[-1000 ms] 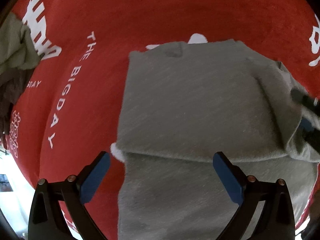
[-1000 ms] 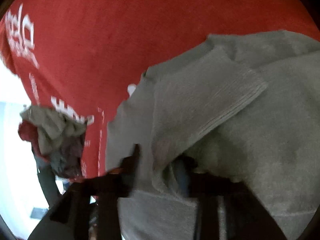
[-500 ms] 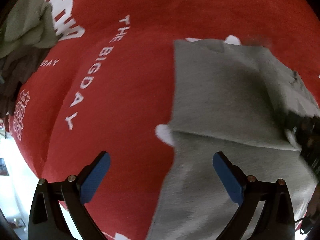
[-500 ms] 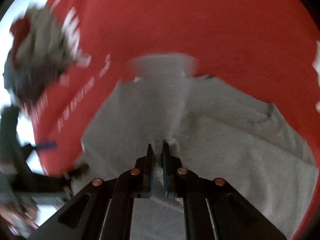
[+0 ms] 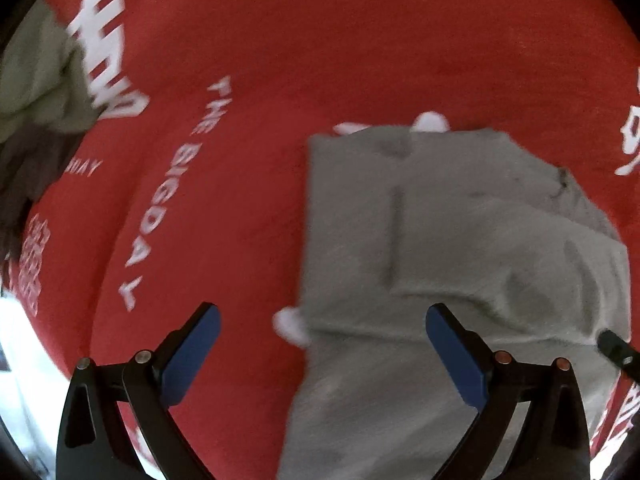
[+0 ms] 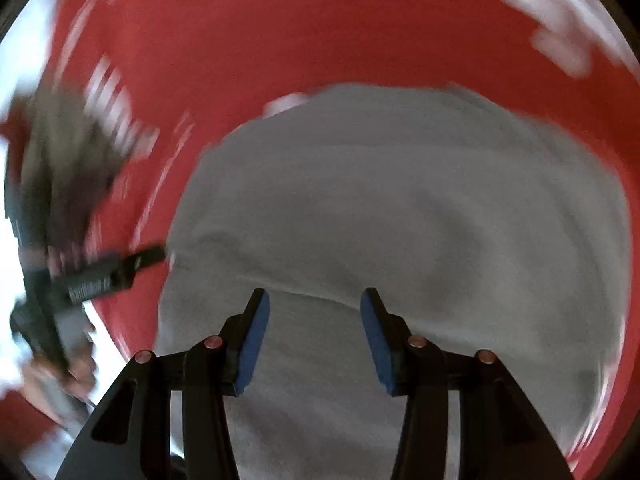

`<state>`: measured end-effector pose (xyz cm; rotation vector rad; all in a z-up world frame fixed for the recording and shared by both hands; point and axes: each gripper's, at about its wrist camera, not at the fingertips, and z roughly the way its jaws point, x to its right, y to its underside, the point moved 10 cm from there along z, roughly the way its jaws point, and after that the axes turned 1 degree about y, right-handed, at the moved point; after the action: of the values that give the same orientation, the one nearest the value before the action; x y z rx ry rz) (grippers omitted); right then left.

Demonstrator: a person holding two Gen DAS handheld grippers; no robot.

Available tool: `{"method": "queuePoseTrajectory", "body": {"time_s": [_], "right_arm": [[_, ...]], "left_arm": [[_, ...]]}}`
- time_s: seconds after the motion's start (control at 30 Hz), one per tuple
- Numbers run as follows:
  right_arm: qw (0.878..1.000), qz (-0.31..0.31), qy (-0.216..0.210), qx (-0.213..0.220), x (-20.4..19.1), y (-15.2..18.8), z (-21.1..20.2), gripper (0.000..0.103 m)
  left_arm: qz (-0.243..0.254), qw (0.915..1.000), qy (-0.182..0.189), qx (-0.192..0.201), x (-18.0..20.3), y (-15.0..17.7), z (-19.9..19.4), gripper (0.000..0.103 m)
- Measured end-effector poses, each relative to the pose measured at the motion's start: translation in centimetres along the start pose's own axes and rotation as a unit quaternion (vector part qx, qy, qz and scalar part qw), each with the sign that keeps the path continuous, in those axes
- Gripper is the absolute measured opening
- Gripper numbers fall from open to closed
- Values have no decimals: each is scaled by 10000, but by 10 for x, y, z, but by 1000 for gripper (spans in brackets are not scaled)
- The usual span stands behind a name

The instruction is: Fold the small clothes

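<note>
White lettering "THE BIGDAY" (image 5: 160,216) runs across the red printed cloth (image 5: 360,40) covering the worktop, at 9 o'clock of the folded grey knit garment (image 5: 460,240). Bare red cloth lies beyond the garment's far edge. Both the left hand-held gripper (image 5: 322,354) and right hand-held gripper (image 6: 314,334) are spread, holding nothing. Only the left view shows a readable crumpled pile of olive and dark clothes (image 5: 36,92) at 10 o'clock.

- One grey garment (image 5: 460,240), partly folded.
- One red cloth (image 5: 280,80) with white lettering.
- One heap of other clothes (image 5: 36,92); number within not countable.
- Two grippers: left (image 5: 322,342), right (image 6: 314,332), each with two blue-padded fingers.
</note>
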<state>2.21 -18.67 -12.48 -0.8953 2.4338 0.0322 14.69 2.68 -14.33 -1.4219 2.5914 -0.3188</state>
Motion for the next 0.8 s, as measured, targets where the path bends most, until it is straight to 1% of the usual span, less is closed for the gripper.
{"method": "queuePoseTrajectory", "body": {"time_s": [0.03,0.1,0.13,0.2,0.3,0.4,0.43,0.47,0.5,0.6,0.67,0.73,0.8], "right_arm": [[9988,467,-67,115,23,1,-11,52],[9908,1297,-244,290,66,4,-30,52],[9833,1751,-341,348,90,8,-37,52],[9697,2365,-465,409,124,17,-45,51],[9523,2916,-721,536,150,21,-45,50],[9367,3265,-1045,709,161,15,-41,45],[9349,3292,-1088,755,163,11,-41,33],[9353,3278,-1077,781,164,8,-41,8],[9364,3258,-1029,804,166,4,-42,7],[9464,2973,-765,1003,169,-5,-56,7],[9548,2751,-632,933,168,-4,-53,7],[9612,2607,-494,748,170,-2,-41,7],[9635,2558,-494,622,170,1,-34,7]], "left_arm": [[60,10000,57,3,10,-5,3,103],[144,9998,151,-26,28,-14,10,103],[157,9997,172,-42,34,-17,13,103],[219,9995,196,-96,50,-20,23,103],[416,9988,100,-227,66,-15,37,103],[567,9979,44,-300,74,-8,45,103],[596,9978,33,-275,75,-7,45,103],[597,9979,34,-263,75,-7,45,103],[579,9979,56,-286,74,-7,45,103],[571,9979,95,-298,73,-6,46,103],[614,9977,101,-257,73,-7,48,103],[618,9977,116,-239,74,-7,50,103],[556,9978,191,-295,72,-7,54,103]]}}
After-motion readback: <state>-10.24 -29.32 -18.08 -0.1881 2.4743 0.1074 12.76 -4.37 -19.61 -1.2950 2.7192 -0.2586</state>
